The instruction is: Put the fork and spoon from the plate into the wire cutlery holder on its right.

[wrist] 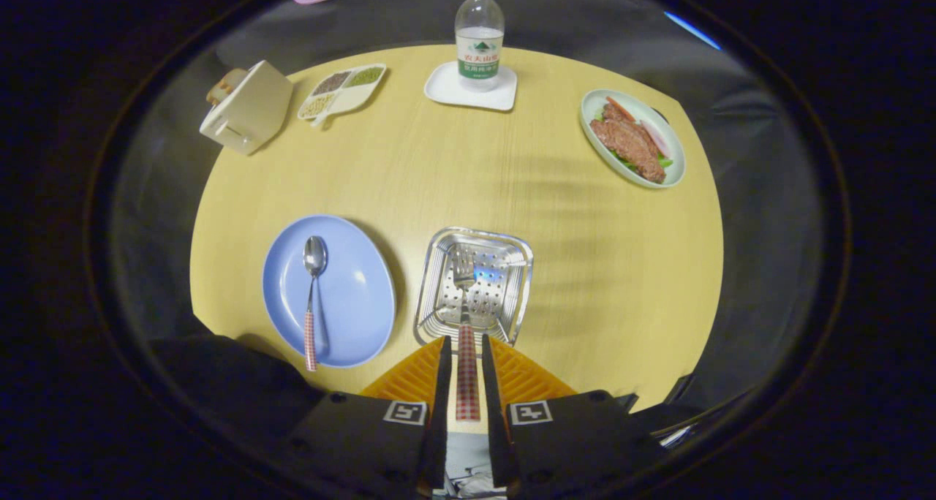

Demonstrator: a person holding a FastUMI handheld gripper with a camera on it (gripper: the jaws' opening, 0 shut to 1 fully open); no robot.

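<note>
The gripper (467, 372) hangs above the near edge of a round, pale wood-grain table (468, 171), pointing downward and forward. Its jaws are closed on the checked red-and-white handle of one metal fork (465, 317), pressing it from both sides. The fork runs straight ahead from the jaws, its tines over the inside of the wire cutlery holder (474, 284), a square, shiny metal basket with a perforated bottom and slanted walls, standing near the table's near edge.

Just left of the holder lies one smooth, round blue plate (358, 295). On it rests one spoon (313, 295), its metal bowl pointing toward the far edge and its checked handle reaching to the plate's near rim.

Toward the far edge stands one clear plastic water bottle (480, 36) with a green cap, upright on a white square coaster (468, 91). By the far left edge are one white divided dish (344, 91) holding beans in separate sections and one cream-coloured toaster (245, 109). Near the far right edge sits one pale green oval plate (635, 138) with sliced meat and vegetables.
</note>
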